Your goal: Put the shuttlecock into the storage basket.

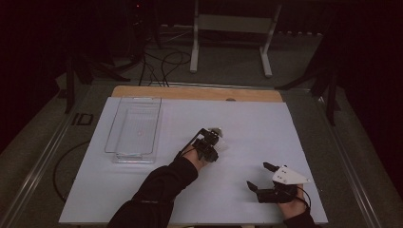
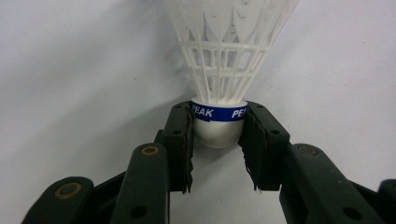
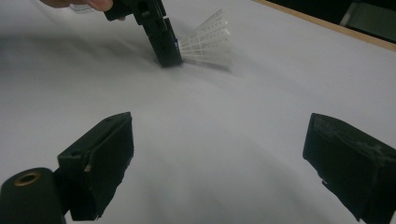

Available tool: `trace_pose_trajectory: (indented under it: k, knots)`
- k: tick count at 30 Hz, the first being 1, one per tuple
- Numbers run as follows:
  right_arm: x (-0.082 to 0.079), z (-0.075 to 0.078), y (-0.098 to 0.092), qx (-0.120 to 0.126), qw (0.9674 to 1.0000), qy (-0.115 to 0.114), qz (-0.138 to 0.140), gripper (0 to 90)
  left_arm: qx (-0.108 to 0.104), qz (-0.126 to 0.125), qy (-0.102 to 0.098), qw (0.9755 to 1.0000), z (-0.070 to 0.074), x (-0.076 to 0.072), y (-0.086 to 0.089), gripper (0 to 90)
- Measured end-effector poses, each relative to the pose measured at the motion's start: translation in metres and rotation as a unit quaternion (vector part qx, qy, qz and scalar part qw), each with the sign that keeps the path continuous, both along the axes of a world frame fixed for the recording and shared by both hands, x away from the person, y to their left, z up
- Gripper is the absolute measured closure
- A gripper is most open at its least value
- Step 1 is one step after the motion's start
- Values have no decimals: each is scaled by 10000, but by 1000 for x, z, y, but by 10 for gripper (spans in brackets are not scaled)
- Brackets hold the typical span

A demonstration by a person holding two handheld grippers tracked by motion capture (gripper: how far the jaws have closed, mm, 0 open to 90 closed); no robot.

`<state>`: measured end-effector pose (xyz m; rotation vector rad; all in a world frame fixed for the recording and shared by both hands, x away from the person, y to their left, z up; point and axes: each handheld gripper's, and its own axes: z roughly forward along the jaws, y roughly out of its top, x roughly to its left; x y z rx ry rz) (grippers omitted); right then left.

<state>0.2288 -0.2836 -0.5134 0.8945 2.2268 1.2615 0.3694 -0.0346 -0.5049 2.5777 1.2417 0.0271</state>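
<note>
A white plastic shuttlecock [image 2: 224,51] with a blue band round its rounded head lies on the white table top [image 1: 247,123]. My left gripper [image 2: 218,135] is shut on the shuttlecock's head, one pad pressing each side. The high view has this gripper [image 1: 215,142] near the middle of the table, with the shuttlecock [image 1: 218,130] just beyond it. In the right gripper view the shuttlecock [image 3: 208,42] lies on its side with its skirt pointing right. My right gripper [image 1: 263,175] rests at the front right, jaws wide apart with nothing between them, as its own view [image 3: 219,158] confirms.
A clear plastic tray [image 1: 134,127] with a wire rim sits on the left part of the table. A wooden strip [image 1: 197,92] runs along the far edge. Beyond the table are cables and a white stand's legs [image 1: 230,42] on the floor.
</note>
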Motion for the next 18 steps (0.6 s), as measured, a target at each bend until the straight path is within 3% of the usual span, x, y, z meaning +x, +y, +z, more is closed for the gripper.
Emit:
trace_pose_trajectory:
  k: [15,18]
  knots:
    - [0,0,0,-1,10000,1,2,90,-184,-297,-95,9993,17,-2,2,662]
    - [0,0,0,-4,10000,-6,14,89,-196,-395,-41,9990,19,-2,3,662]
